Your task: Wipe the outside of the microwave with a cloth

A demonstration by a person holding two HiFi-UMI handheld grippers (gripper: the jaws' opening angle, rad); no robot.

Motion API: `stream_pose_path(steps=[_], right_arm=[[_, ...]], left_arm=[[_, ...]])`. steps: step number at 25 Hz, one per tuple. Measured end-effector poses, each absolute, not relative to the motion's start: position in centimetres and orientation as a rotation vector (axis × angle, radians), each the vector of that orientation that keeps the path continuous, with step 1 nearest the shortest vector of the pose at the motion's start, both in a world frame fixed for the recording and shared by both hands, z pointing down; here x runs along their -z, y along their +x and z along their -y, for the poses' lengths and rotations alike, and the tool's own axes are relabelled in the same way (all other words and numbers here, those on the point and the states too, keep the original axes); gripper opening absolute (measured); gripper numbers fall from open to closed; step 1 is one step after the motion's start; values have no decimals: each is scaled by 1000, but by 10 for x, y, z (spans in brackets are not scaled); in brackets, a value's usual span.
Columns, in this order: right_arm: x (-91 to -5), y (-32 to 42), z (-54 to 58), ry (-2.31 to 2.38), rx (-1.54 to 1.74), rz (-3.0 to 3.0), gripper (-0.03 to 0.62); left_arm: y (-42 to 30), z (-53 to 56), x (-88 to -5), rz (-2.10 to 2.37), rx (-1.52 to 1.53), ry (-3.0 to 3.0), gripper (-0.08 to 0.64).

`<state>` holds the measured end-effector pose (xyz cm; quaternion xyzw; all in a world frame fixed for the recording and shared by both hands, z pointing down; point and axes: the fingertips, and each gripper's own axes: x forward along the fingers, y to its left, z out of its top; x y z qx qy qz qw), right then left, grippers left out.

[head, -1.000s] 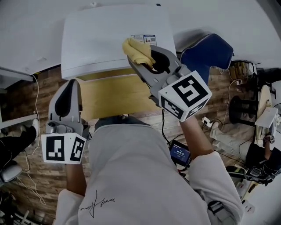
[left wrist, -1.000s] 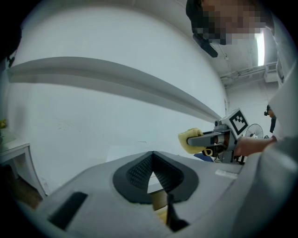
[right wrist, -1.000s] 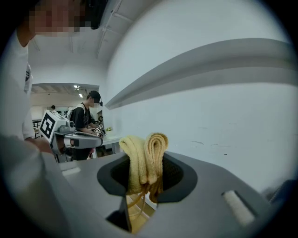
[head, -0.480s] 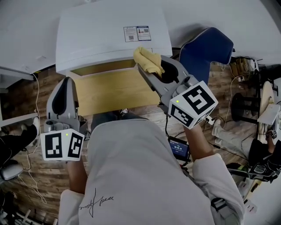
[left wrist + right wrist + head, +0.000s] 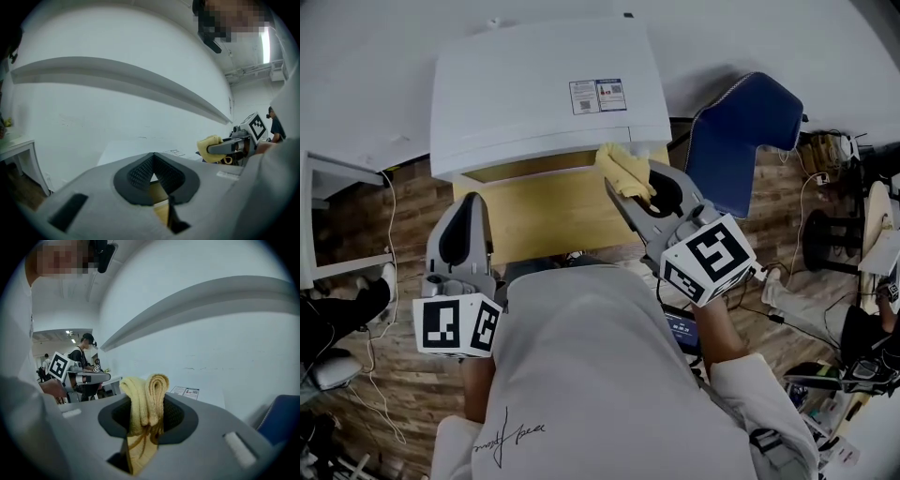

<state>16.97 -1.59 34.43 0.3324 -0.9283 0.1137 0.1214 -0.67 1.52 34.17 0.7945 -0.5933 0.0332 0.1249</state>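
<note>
Right gripper (image 5: 619, 184) with cloth (image 5: 622, 165) now lower, at microwave (image 5: 525, 89) front edge.

fuzzy yellow cloth (image 5: 623, 172), smooth matt white microwave (image 5: 525, 94), wooden tabletop (image 5: 551, 212)

Microwave (image 5: 534, 94) top: flat, open right across, only a small label (image 5: 599, 96) stuck flat toward the right.
Far side: wall (image 5: 375, 56) behind; gap there cannot be told.
Near side: wooden table (image 5: 548, 202) open in front of the microwave.
Near right corner: taken up by right gripper (image 5: 628, 187) clamped on yellow cloth (image 5: 619, 164).
Right flank: blue chair (image 5: 741, 127) just beside the table, tight.
Left flank: white shelf (image 5: 337, 187) well apart; cable (image 5: 391, 244) hangs over the floor between.
</note>
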Motion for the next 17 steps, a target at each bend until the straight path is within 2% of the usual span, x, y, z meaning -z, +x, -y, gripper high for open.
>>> stream_pose_path(steps=[17], right_arm=[[-339,202,32,1136,-268,2688,120]], left_arm=[[16,-16,-336,1721,-182,2419,-6]])
